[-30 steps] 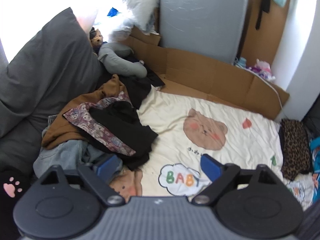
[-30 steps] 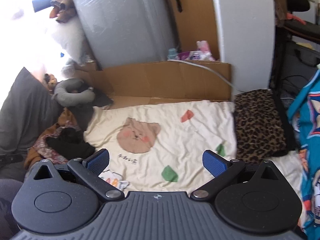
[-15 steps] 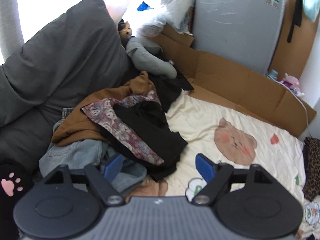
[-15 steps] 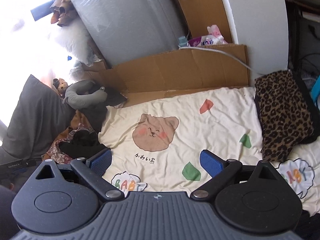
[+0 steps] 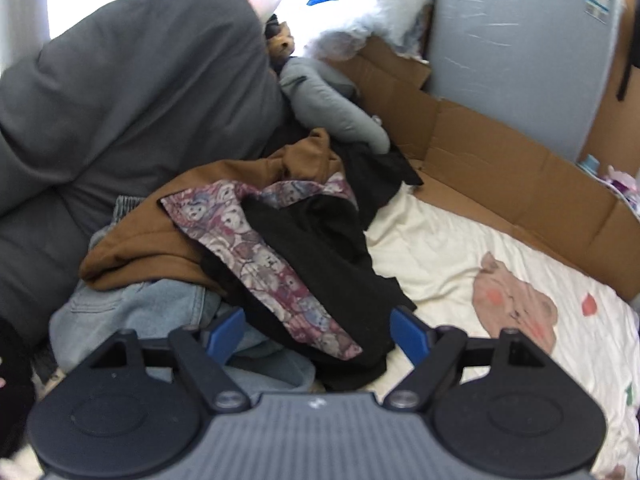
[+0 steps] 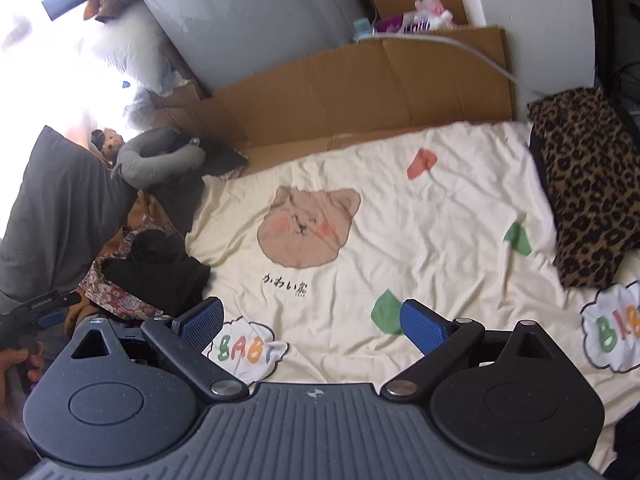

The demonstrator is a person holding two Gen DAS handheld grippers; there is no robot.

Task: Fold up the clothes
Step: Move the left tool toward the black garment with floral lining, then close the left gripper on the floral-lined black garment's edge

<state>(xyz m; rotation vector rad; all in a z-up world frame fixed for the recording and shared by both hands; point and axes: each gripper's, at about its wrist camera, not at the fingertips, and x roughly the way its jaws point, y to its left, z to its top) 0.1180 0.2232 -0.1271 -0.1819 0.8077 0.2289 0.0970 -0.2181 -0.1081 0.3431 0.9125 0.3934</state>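
"BABY" print (image 6: 247, 350) on cream blanket (image 6: 440, 216)

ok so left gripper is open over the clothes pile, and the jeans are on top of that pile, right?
Not the jeans. In the left wrist view the left gripper is open over the pile, but the black garment lies on top; the jeans sit at the bottom.

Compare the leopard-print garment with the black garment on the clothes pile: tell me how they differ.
The leopard-print garment lies alone at the blanket's right edge; the black garment is draped over a heap at the left, atop the bear-print cloth and brown garment. The leopard one looks like a compact, flat bundle; the black one is sprawled and crumpled. One is patterned, the other plain. Neither is held: the left gripper and right gripper are both open.
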